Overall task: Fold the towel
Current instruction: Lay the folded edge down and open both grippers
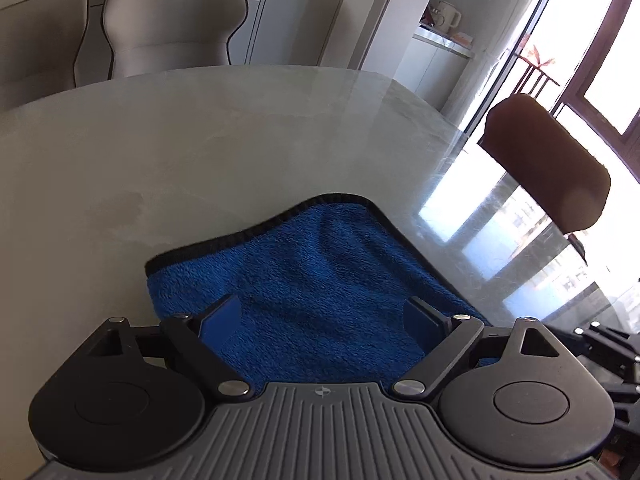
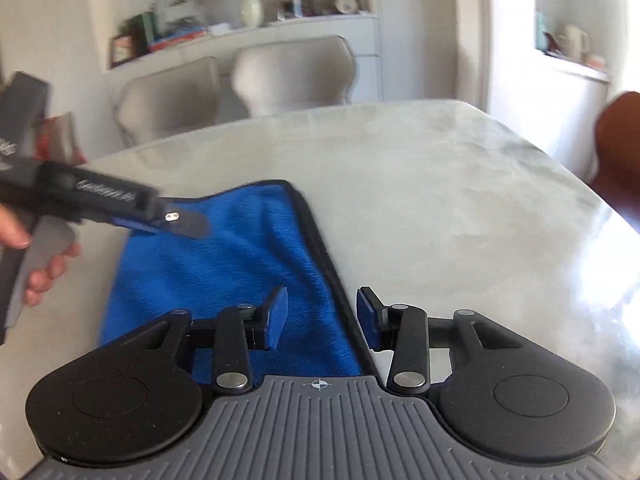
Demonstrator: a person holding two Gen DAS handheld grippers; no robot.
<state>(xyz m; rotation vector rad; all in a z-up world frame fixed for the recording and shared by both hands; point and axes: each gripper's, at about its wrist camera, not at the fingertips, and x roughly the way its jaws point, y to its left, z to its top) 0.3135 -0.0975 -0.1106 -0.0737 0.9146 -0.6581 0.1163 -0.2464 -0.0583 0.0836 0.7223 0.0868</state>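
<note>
A blue towel (image 1: 312,280) with a black hem lies folded on the grey table (image 1: 200,152). My left gripper (image 1: 322,320) is open, low over the towel's near part, with nothing between its blue pads. It also shows in the right wrist view (image 2: 176,224), held from the left above the towel (image 2: 224,264). My right gripper (image 2: 322,316) is open and straddles the towel's right hem, one finger over the towel, the other over bare table.
Two grey chairs (image 1: 172,24) stand behind the table's far edge. A brown chair back (image 1: 548,160) stands at the right side by the bright window. Shelves with small items (image 2: 240,20) line the back wall. The table's right part (image 2: 480,208) is glossy.
</note>
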